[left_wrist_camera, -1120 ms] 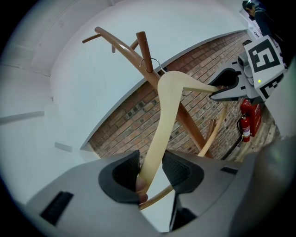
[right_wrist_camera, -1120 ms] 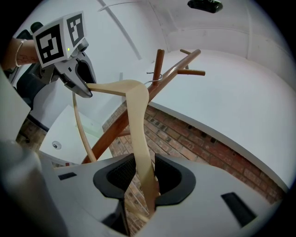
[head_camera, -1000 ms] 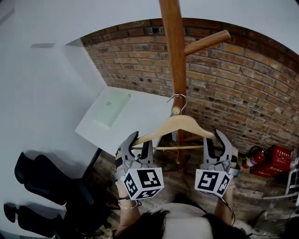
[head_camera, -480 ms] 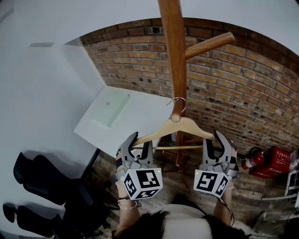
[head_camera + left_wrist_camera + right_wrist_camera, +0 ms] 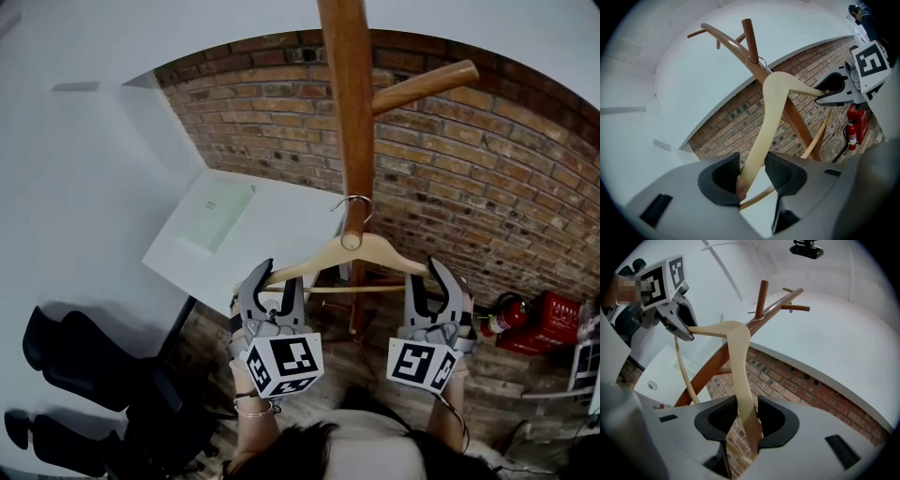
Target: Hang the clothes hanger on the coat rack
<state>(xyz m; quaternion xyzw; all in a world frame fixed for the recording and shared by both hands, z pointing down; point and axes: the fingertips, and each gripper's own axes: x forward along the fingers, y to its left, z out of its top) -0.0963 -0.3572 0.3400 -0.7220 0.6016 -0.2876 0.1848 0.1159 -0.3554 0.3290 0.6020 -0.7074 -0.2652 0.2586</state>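
Pale wooden clothes hanger [image 5: 361, 251] with a thin crossbar, held level and high against the brown wooden coat rack [image 5: 352, 112], one shoulder in each gripper. Silver wire hook [image 5: 356, 208] looped over a short upward-slanting peg [image 5: 352, 241] of the rack, seen end-on from the head view and ringed near its root in the left gripper view. Left gripper [image 5: 278, 277] clamped on the hanger's left shoulder, pads pressed to the wood. Right gripper [image 5: 439, 272] likewise closed on the right shoulder, the wood pinched between its pads.

Looks like the last stage of hanging: hook over the peg, weight probably not yet given up to it. Calls next for a small lowering until the hook settles at the peg's root. Then both jaws opened and drawn down and away without nudging the shoulders, lest the hanger swing or ride off.

Hard to tell whether the wire actually rests on the peg or floats just above it. Top of the rack cut off above, base hidden behind hanger and grippers. Behind, a red brick wall [image 5: 487, 187]. At lower right, a red fire extinguisher [image 5: 506, 319], small and partly hidden. To the left, a white table [image 5: 272, 234].
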